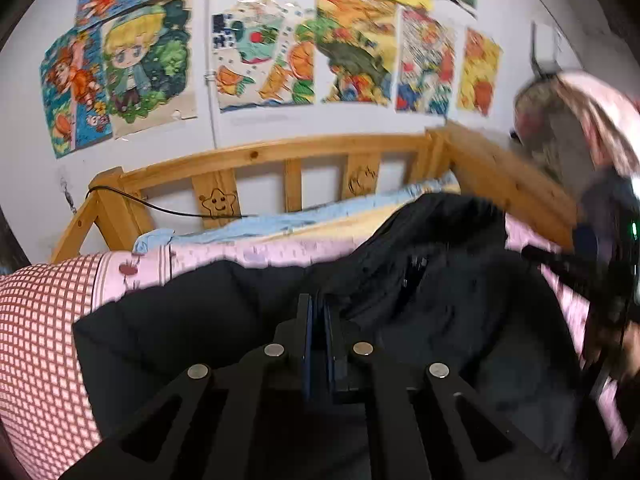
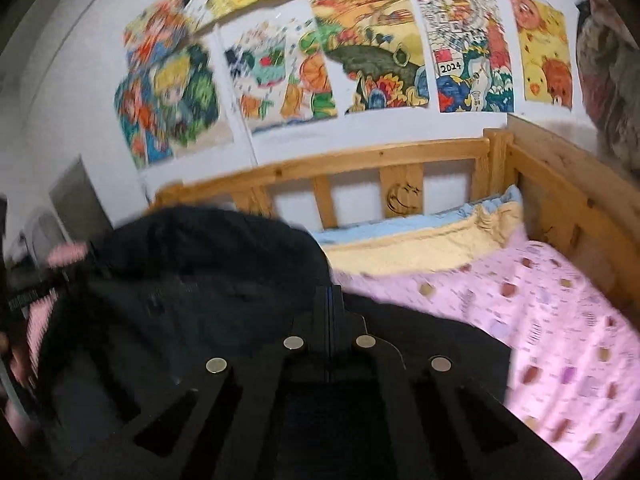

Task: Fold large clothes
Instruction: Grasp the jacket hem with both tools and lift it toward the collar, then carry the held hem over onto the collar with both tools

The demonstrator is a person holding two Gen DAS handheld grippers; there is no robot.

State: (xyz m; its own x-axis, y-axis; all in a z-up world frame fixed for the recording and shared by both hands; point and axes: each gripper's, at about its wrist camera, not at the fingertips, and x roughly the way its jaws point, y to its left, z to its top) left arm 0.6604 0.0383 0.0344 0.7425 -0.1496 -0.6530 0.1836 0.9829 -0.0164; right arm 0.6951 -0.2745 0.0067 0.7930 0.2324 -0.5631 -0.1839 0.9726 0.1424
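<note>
The left gripper (image 1: 318,308) has its two fingers pressed together over the near edge of a black padded coat (image 1: 420,280); whether any cloth is caught between the pads cannot be told, since black lies on black there. The right gripper (image 2: 329,300) is likewise drawn tight, its fingers meeting in a thin line above the same coat (image 2: 192,280), and again a pinch of fabric cannot be confirmed. The coat lies spread just ahead of and beneath both tools, on a pink printed sheet (image 2: 540,320) that stretches away to the right of the right gripper. Left of the left gripper sits a red-checked pillow (image 1: 36,340). Beyond the coat lie folded blue and yellow bedding (image 2: 420,240), then the wooden bed rail (image 1: 280,152), and behind it a wall of coloured drawings (image 1: 260,52).
</note>
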